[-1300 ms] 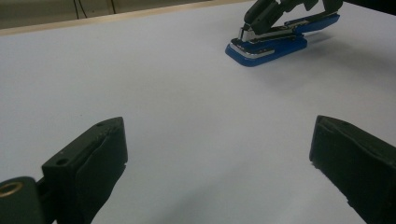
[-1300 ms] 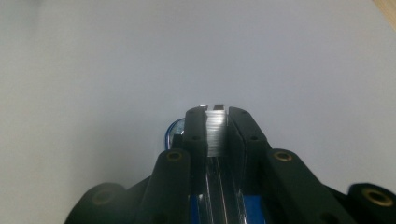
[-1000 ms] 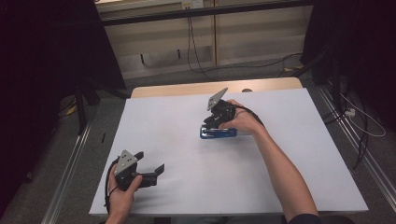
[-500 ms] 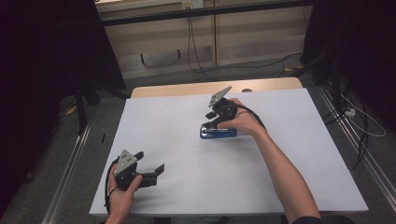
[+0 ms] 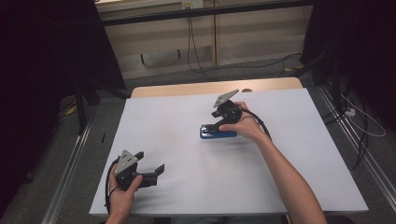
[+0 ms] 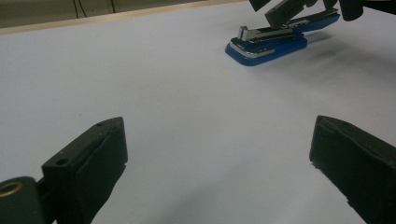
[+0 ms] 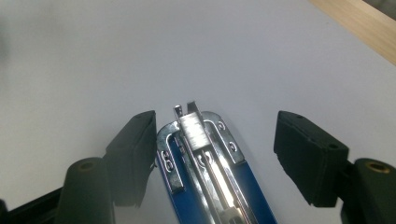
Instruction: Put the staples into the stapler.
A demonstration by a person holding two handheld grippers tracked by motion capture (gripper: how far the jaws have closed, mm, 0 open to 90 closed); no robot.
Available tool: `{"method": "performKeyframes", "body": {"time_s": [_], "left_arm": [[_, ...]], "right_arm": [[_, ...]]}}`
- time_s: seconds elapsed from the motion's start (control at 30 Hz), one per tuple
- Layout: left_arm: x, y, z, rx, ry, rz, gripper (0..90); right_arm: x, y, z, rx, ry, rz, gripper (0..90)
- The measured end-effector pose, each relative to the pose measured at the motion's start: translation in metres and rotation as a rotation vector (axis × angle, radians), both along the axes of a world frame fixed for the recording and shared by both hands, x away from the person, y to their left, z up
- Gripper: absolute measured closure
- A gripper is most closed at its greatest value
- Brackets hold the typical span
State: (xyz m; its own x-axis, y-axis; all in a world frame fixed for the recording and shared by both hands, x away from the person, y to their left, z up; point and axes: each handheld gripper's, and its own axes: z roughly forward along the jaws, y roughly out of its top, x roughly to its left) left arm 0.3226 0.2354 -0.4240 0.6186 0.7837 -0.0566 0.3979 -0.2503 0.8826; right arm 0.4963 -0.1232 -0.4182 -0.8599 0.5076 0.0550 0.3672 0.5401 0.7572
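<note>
Just stapler [image 5: 218,134] on white table [image 5: 299,158]

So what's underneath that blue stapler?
The stapler lies flat on the white table. Nothing else shows beneath it; the spot directly under its base is covered.

The table [image 5: 187,196] has a white top and a pale wooden edge [image 5: 187,88] at its 12 o'clock side. Behind it stands a beige wall panel [image 5: 243,42], with black cables [image 5: 196,56] hanging down to the grey floor [image 5: 60,154]. Dark curtains [image 5: 42,70] close the room at 9 and 3 o'clock. The light is dim.
</note>
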Motion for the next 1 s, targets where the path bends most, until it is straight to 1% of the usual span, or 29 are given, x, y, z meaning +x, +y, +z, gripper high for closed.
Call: {"method": "performKeyframes", "body": {"time_s": [0.1, 0.13, 0.2, 0.27, 0.37, 0.43, 0.5, 0.57, 0.6, 0.7, 0.77, 0.9, 0.93, 1.0], "left_arm": [[0.000, 0.000, 0.000, 0.001, 0.001, 0.000, 4.4], [0.000, 0.000, 0.000, 0.001, 0.001, 0.000, 4.4], [0.000, 0.000, 0.000, 0.001, 0.000, 0.000, 4.4], [0.000, 0.000, 0.000, -0.001, 0.000, -0.002, 4.4], [0.000, 0.000, 0.000, 0.000, 0.001, 0.001, 4.4], [0.000, 0.000, 0.000, 0.000, 0.001, 0.001, 4.3], [0.000, 0.000, 0.000, 0.000, 0.001, 0.002, 4.4], [0.000, 0.000, 0.000, 0.000, 0.000, 0.001, 4.4], [0.000, 0.000, 0.000, 0.001, 0.000, 0.001, 4.4], [0.001, 0.000, -0.001, 0.002, 0.002, -0.001, 4.4], [0.001, -0.001, -0.001, -0.001, 0.002, -0.003, 4.4], [0.001, -0.001, -0.001, -0.001, 0.002, -0.003, 4.4], [0.001, -0.001, -0.001, 0.001, 0.003, -0.003, 4.4], [0.001, -0.001, -0.001, 0.001, 0.003, -0.001, 4.4]], "right_arm": [[-0.002, -0.004, -0.001, 0.021, 0.005, -0.032, 22.4], [-0.002, -0.005, -0.001, 0.026, 0.007, -0.054, 18.8], [-0.003, -0.008, -0.002, 0.043, 0.012, -0.081, 15.9], [-0.004, -0.012, -0.002, 0.067, 0.013, -0.122, 12.5], [-0.007, -0.016, -0.001, 0.083, -0.001, -0.151, 11.4], [-0.009, -0.019, 0.000, 0.104, -0.002, -0.171, 9.7], [-0.011, -0.022, 0.001, 0.112, -0.016, -0.202, 6.7], [-0.013, -0.025, 0.001, 0.113, -0.028, -0.226, 6.0], [-0.014, -0.027, 0.001, 0.121, -0.039, -0.242, 6.0], [-0.017, -0.032, 0.002, 0.141, -0.039, -0.280, 5.3], [-0.019, -0.034, 0.003, 0.146, -0.046, -0.293, 5.2], [-0.027, -0.039, 0.003, 0.159, -0.060, -0.336, 5.1], [-0.028, -0.040, 0.002, 0.161, -0.068, -0.344, 5.3], [-0.033, -0.042, 0.003, 0.150, -0.097, -0.384, 5.2]]}}
